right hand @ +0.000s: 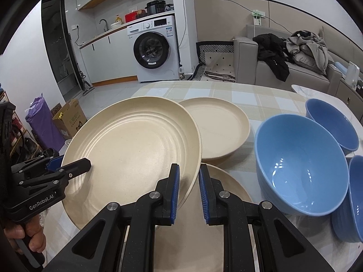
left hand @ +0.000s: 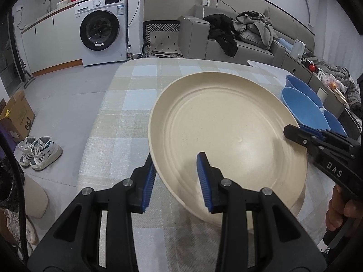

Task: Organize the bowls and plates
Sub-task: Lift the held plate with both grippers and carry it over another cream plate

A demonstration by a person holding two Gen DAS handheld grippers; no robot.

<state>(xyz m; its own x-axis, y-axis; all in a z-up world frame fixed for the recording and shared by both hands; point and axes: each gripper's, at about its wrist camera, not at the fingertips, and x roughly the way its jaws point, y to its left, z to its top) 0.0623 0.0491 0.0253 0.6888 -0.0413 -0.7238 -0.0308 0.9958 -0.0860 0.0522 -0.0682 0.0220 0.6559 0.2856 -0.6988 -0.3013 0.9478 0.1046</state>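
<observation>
1. Plainly, the large cream plate [right hand: 131,149] was held tilted above the desk [left hand: 127,104], with one edge raised over a second cream plate [right hand: 226,181] that lay beneath it and another cream plate [right hand: 217,124] beyond.
2. It looked stiff, smooth and light, probably a matte plastic or fibre ware, so I judged it could slip between the pads but would not bend; its raised rim was the obvious place to take hold.
3. The right tool [right hand: 189,190] had its jaws on either side of the near rim, narrowly set; whether the pads actually pinched it I could not tell.
4. The left tool [left hand: 175,181] stood spread across the opposite rim, one finger under the plate and one over it, with a clear gap.
5. Three blue bowls sat to the right on the desk: a big blue bowl [right hand: 301,170] nearest the plates, and two more bowls behind and beside it; they looked glossy and likely more fragile.
6. Readable writing: "GenRobot.AI" on the left tool's body, "DAS" on the right tool's; the washing machine [right hand: 156,47] labels were too small to read.
</observation>
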